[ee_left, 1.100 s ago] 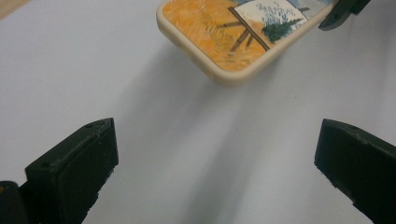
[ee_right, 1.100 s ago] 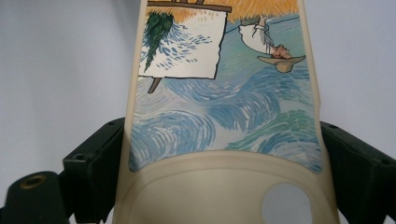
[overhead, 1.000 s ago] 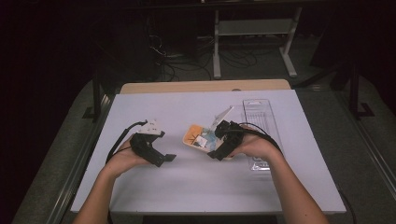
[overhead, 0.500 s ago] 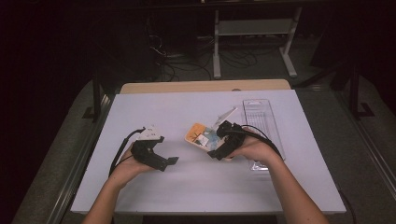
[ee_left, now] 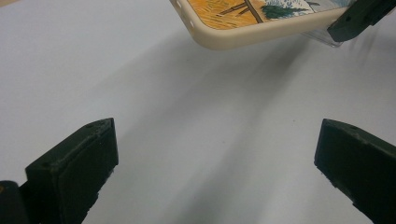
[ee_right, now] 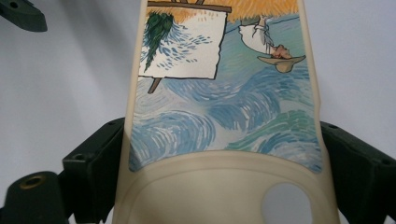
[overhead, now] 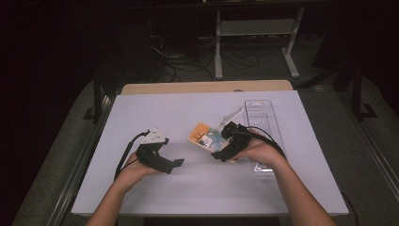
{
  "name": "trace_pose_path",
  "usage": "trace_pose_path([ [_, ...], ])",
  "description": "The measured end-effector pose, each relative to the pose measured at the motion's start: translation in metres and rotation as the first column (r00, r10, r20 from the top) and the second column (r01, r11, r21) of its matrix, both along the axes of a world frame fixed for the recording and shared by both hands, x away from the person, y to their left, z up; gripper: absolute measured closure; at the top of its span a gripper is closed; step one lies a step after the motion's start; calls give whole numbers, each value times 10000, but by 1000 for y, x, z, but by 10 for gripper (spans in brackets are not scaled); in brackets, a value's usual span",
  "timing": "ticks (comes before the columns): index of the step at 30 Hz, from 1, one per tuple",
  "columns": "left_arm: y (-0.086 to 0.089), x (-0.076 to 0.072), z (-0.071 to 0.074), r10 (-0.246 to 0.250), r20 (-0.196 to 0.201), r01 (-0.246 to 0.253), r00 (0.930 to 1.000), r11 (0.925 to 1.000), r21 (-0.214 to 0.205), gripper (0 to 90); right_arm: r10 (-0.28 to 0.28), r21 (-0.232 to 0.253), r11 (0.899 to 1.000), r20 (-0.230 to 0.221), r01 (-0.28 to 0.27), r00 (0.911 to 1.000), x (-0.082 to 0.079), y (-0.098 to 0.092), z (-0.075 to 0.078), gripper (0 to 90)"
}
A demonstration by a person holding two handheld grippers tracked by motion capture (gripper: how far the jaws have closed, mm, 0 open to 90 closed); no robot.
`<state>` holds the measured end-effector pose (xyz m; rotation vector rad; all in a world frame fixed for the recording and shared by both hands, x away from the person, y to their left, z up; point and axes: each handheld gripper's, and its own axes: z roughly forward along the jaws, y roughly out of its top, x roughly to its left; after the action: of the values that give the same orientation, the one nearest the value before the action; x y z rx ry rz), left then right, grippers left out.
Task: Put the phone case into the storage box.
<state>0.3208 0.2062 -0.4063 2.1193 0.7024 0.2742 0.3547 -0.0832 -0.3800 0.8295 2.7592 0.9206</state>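
High view gives me a white matte table (overhead: 155,113) with my right gripper (overhead: 225,149) clamped on a cream rubbery phone case (ee_right: 224,116), rounded at the corners, printed with blue swirling brushstrokes and orange. It's lifted off the tabletop near centre. My left gripper (overhead: 171,165) hovers, jaws spread wide, empty.

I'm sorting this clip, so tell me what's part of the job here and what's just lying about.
In the job, as far as it looks:
- phone case, clamped in the right tongs
- left tongs, open and apart from the case

Lying about:
- clear tray on the table
- shelf and cables on the floor behind
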Motion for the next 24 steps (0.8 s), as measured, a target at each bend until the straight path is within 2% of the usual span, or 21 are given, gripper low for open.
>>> trace_pose_path([
  [4, -2, -3, 0, -84, 321, 77, 9995, 9998, 196, 0, -82, 35, 10000, -59, 83, 9999, 0, -1, 0, 102],
  [6, -3, -4, 0, -125, 413, 120, 9991, 9999, 123, 0, -47, -19, 10000, -9, 47, 10000, 0, -2, -1, 102],
  [10, -4, -5, 0, -282, 836, 252, 9961, 9990, 370, 0, 45, -46, 10000, 36, -45, 10000, 0, -1, -2, 102],
  [15, -5, -7, 0, -251, 977, 203, 9949, 9985, 502, 0, 25, -7, 10000, -18, -25, 10000, 0, -1, -3, 102],
  [16, -4, -7, 1, -352, 1076, 277, 9936, 9972, 699, 0, 23, 31, 10000, -43, -23, 10000, 0, -1, -3, 102],
  [17, -6, -7, 0, -283, 1119, 222, 9933, 9982, 556, 0, 21, 38, 10000, -40, -20, 10000, 0, -1, -3, 102],
  [18, -6, -8, 0, -275, 1103, 208, 9935, 9979, 612, 0, -3, 41, 10000, -71, 3, 10000, -1, -1, -3, 102],
  [19, -6, -8, 0, -361, 1170, 272, 9925, 9967, 770, 0, 25, 55, 10000, -70, -24, 10000, -1, -1, -3, 102],
  [20, -7, -8, -1, -290, 1271, 209, 9915, 9977, 646, 0, 38, 62, 10000, -70, -38, 10000, -1, -1, -3, 102],
  [21, -7, -9, 0, -410, 1342, 289, 9901, 9955, 908, 0, 44, 63, 10000, -75, -43, 10000, -1, -1, -3, 102],
  [23, -8, -10, 0, -369, 1438, 259, 9889, 9967, 775, 0, 37, 60, 10000, -65, -36, 10000, -1, -1, -3, 102],
  [24, -8, -11, 1, -436, 1614, 310, 9859, 9963, 802, 0, 36, 68, 10000, -70, -36, 10000, -1, -1, -3, 102],
])
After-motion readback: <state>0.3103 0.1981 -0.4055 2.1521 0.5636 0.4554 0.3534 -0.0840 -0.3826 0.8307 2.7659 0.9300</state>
